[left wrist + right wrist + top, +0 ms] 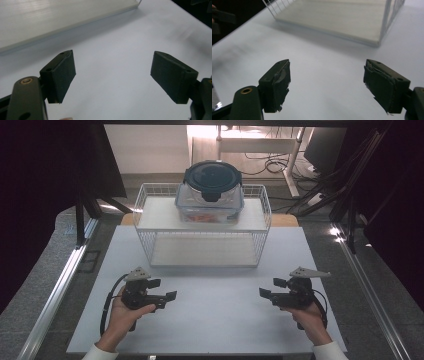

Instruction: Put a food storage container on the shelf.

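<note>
Nothing started, by the look of it. Left tool (161, 289) and right tool (270, 287) both gaping, empty, over the counter (210, 315). Lidded container (211, 192) sits ahead on the wire rack (145, 205), untouched.

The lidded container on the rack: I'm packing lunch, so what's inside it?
Through the clear container wall, something orange-red lies at the bottom; it is too blurred to identify. The dark lid covers everything from above.

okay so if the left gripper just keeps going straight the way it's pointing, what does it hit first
Probably the white table: the left gripper, open, points slightly downward across it. If it skimmed above the surface, the white board at the wire rack's base would likely be next, though depth is unclear.
</note>
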### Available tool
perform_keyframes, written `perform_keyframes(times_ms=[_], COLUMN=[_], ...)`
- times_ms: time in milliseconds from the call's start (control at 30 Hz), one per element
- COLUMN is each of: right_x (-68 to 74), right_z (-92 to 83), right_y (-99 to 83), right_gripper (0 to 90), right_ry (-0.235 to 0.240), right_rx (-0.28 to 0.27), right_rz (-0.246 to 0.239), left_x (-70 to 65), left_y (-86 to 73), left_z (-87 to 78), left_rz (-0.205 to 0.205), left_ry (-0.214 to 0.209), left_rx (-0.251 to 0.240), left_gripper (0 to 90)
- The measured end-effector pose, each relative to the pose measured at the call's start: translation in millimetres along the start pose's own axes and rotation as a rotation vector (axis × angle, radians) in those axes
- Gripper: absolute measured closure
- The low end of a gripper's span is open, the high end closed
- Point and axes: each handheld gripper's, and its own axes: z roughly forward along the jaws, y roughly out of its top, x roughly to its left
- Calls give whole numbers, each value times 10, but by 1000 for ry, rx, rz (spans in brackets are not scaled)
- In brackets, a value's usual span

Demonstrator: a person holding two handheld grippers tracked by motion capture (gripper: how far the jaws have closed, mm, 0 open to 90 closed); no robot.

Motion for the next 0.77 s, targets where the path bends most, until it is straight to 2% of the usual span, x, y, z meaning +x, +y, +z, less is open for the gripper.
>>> perform_keyframes(times_ms=[100,167,233,367,633,767], right_x=[-40,-43,-34,15,-2,-6], right_z=[63,123,133,119,30,12], right_y=[-95,-135,-137,-110,-79,-64], right_gripper=[213,213,213,213,207,166], right_ry=[-11,-19,-15,-3,-26,-27], right_rx=[27,53,56,43,17,6], right_rz=[17,10,8,-8,-12,-13], left_x=[18,18,17,43,55,57], left_y=[-46,-62,-65,-60,-61,-56], left_z=[48,82,94,82,93,99], left_rz=[-7,-1,8,-1,-10,-13], left_ry=[1,10,21,21,23,35], left_rx=[14,31,34,28,31,26], left_gripper=[192,190,190,190,190,193])
